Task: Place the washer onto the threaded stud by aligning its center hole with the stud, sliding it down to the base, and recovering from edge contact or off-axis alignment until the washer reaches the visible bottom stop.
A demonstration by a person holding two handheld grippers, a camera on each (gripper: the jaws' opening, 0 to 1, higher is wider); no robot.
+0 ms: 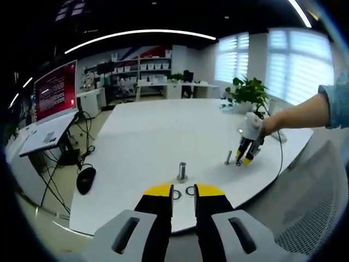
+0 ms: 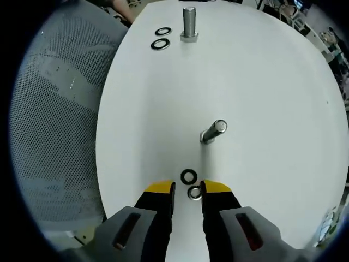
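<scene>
On the white table (image 1: pixel 136 136) a thick threaded stud (image 1: pixel 182 171) stands upright just beyond my left gripper (image 1: pixel 184 192), which is open. Two washers (image 1: pixel 190 190) lie at its fingertips. Further right a thinner stud (image 1: pixel 228 157) stands beside my right gripper (image 1: pixel 244 160), which points down at the table. In the right gripper view, my right gripper (image 2: pixel 188 188) is open just above the table. A pale washer (image 2: pixel 194 192) lies between its tips and a dark washer (image 2: pixel 189 176) just ahead. The thin stud (image 2: pixel 214 131) rises beyond them.
The thick stud (image 2: pixel 189 23) and two washers (image 2: pixel 160 44) sit at the far table edge. A grey mesh chair (image 2: pixel 60 120) borders the table. A potted plant (image 1: pixel 248 93) and a cable (image 1: pixel 281 147) lie past a person's forearm (image 1: pixel 297 114). A monitor (image 1: pixel 54 90) stands at left.
</scene>
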